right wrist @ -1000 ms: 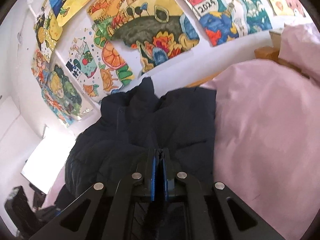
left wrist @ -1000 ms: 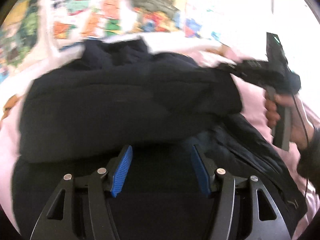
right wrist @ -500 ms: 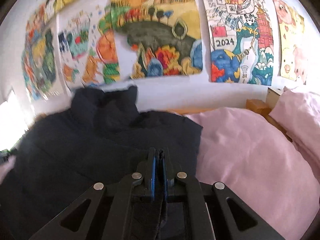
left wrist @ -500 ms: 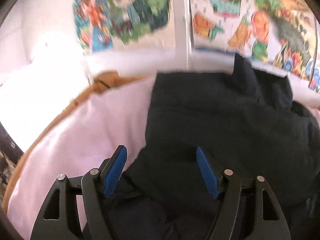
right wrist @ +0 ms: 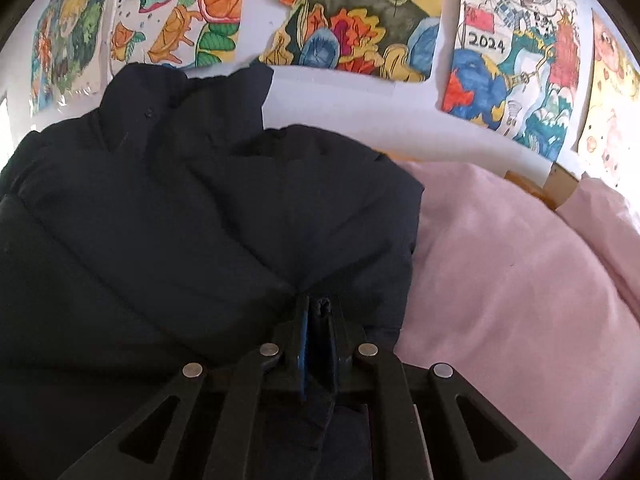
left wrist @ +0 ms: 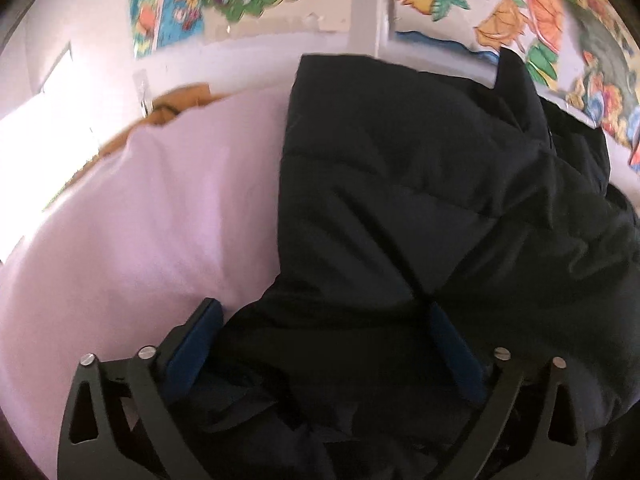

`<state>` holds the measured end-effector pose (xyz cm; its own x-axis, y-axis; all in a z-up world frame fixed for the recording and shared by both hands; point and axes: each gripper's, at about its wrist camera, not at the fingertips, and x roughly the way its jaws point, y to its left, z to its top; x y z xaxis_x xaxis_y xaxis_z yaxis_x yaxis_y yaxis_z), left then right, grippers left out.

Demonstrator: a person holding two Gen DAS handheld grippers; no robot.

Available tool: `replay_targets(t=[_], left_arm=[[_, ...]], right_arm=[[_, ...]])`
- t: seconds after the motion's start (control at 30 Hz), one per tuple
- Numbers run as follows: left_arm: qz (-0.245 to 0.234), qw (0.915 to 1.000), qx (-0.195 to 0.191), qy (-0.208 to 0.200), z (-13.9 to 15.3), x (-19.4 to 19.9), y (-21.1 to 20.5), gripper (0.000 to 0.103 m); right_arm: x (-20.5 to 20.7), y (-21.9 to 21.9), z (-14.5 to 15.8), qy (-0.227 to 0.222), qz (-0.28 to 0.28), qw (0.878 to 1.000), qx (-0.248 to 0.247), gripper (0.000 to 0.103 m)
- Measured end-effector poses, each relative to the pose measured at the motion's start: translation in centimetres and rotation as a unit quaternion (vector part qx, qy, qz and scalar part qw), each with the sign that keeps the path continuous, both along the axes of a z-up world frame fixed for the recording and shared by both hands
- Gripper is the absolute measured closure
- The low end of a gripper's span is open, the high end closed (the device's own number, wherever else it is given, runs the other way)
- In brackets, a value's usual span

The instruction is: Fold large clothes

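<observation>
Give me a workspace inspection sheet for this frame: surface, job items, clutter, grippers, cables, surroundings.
Surface: bed with a pink sheet, wooden frame edge showing at the far side.
Job's things: dark padded jacket lying on the sheet, partly folded over itself, collar toward the wall.
Clutter: pink pillow at the right edge; nothing else seen.
Grippers: left gripper jaws opening, jacket fabric between them, pads not pressing it. Right gripper jaws shut on a pinch of jacket fabric.
Cables: nothing seen.
Surroundings: white wall behind the bed, covered with colourful drawings, one marked 2024; bright light at the left.
</observation>
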<state>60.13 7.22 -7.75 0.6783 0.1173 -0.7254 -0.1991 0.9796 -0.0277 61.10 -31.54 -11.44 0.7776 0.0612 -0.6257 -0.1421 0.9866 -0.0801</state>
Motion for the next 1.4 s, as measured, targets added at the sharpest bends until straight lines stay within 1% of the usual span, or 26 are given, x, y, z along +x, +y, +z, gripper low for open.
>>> replay_targets(t=[0.07, 0.13, 0.3, 0.37, 0.43, 0.47, 0.5, 0.53, 0.57, 0.6, 0.67, 0.73, 0.8, 0.87, 0.9, 1.03, 1.1, 1.13, 1.17, 1.2, 1.23, 1.27, 1.3, 1.33, 1.37, 1.4], left_arm=[[-0.002, 0.9999, -0.010, -0.004, 0.0, -0.2, 0.4, 0.001], [-0.004, 0.9999, -0.010, -0.013, 0.3, -0.6, 0.5, 0.001], [0.001, 0.9992, -0.023, -0.032, 1.5, -2.5, 1.0, 0.001], [-0.003, 0.9986, -0.033, -0.041, 2.4, -3.5, 1.3, 0.002], [-0.014, 0.9972, -0.041, -0.060, 4.1, -4.3, 1.4, 0.002], [-0.022, 0.9962, -0.045, -0.071, 5.0, -4.6, 1.5, 0.002], [-0.034, 0.9950, -0.047, -0.082, 6.2, -4.6, 1.5, 0.002], [-0.046, 0.9935, -0.050, -0.091, 7.2, -4.4, 1.4, 0.002], [-0.059, 0.9920, -0.054, -0.098, 8.2, -4.1, 1.2, 0.002], [-0.071, 0.9909, -0.057, -0.099, 9.2, -3.3, 0.8, 0.002], [-0.103, 0.9883, -0.071, -0.088, 11.0, -0.6, -0.3, 0.002], [-0.122, 0.9869, -0.075, -0.074, 11.8, 1.7, -1.3, 0.002], [-0.133, 0.9858, -0.086, -0.054, 12.2, 5.1, -2.6, 0.002], [-0.135, 0.9853, -0.099, -0.037, 12.4, 8.0, -3.5, 0.002], [-0.136, 0.9844, -0.106, -0.035, 12.1, 9.7, -3.4, 0.002], [-0.135, 0.9799, -0.141, -0.042, 11.6, 13.2, -4.0, 0.002], [-0.128, 0.9774, -0.162, -0.046, 11.3, 14.4, -4.1, 0.002], [-0.124, 0.9751, -0.177, -0.050, 11.0, 14.9, -4.0, 0.002], [-0.122, 0.9736, -0.187, -0.050, 10.9, 15.5, -4.2, 0.002], [-0.119, 0.9717, -0.199, -0.046, 10.5, 16.1, -4.3, 0.003], [-0.117, 0.9710, -0.205, -0.040, 10.1, 16.5, -4.5, 0.003], [-0.116, 0.9707, -0.207, -0.038, 9.9, 16.8, -4.7, 0.006], [-0.119, 0.9695, -0.210, -0.042, 9.8, 17.0, -5.0, 0.019], [-0.126, 0.9681, -0.212, -0.044, 9.7, 17.2, -5.2, 0.041], [-0.132, 0.9678, -0.210, -0.042, 9.7, 17.4, -5.5, 0.052], [-0.139, 0.9677, -0.206, -0.042, 9.8, 17.5, -5.9, 0.072]], right_arm=[[0.1, -0.1, -0.4, 0.001, 0.000, 1.000, 0.004, 0.092], [0.0, -0.1, -0.8, 0.000, -0.002, 1.000, 0.006, 0.092], [-0.6, -0.4, -0.3, -0.011, -0.006, 1.000, 0.020, 0.090], [-0.9, -1.2, 0.6, -0.015, -0.005, 0.999, 0.042, 0.083], [-0.8, -2.2, 2.0, -0.011, -0.002, 0.998, 0.062, 0.067], [-0.7, -2.5, 3.0, -0.012, 0.001, 0.997, 0.072, 0.055], [-0.4, -2.7, 4.0, -0.013, 0.006, 0.997, 0.078, 0.049], [0.1, -2.7, 5.4, -0.016, 0.014, 0.996, 0.082, 0.038], [0.5, -2.5, 6.2, -0.019, 0.018, 0.996, 0.084, 0.031], [1.3, -2.0, 7.3, -0.022, 0.025, 0.995, 0.091, 0.028], [3.1, -0.8, 9.2, -0.015, 0.043, 0.992, 0.120, 0.016], [5.4, 0.9, 10.3, 0.003, 0.061, 0.984, 0.166, 0.013], [8.0, 2.6, 10.7, 0.021, 0.060, 0.977, 0.205, 0.013], [10.9, 3.8, 10.8, 0.038, 0.045, 0.970, 0.234, 0.013], [11.9, 4.2, 10.7, 0.044, 0.035, 0.968, 0.244, 0.013], [15.7, 5.4, 10.0, 0.051, -0.016, 0.960, 0.275, 0.013], [16.6, 5.6, 9.5, 0.053, -0.036, 0.957, 0.283, 0.019], [17.0, 5.6, 9.2, 0.055, -0.043, 0.956, 0.286, 0.029], [17.3, 5.7, 8.8, 0.057, -0.050, 0.955, 0.287, 0.042], [17.5, 5.8, 8.5, 0.062, -0.055, 0.955, 0.284, 0.049], [17.7, 5.9, 8.2, 0.066, -0.057, 0.955, 0.282, 0.062], [17.7, 5.9, 8.1, 0.070, -0.059, 0.956, 0.280, 0.067], [17.5, 6.0, 8.2, 0.067, -0.058, 0.956, 0.280, 0.070], [17.3, 6.0, 8.3, 0.063, -0.051, 0.957, 0.280, 0.077], [16.8, 6.1, 8.5, 0.059, -0.042, 0.960, 0.272, 0.080], [16.3, 6.2, 8.7, 0.054, -0.035, 0.961, 0.267, 0.081]])
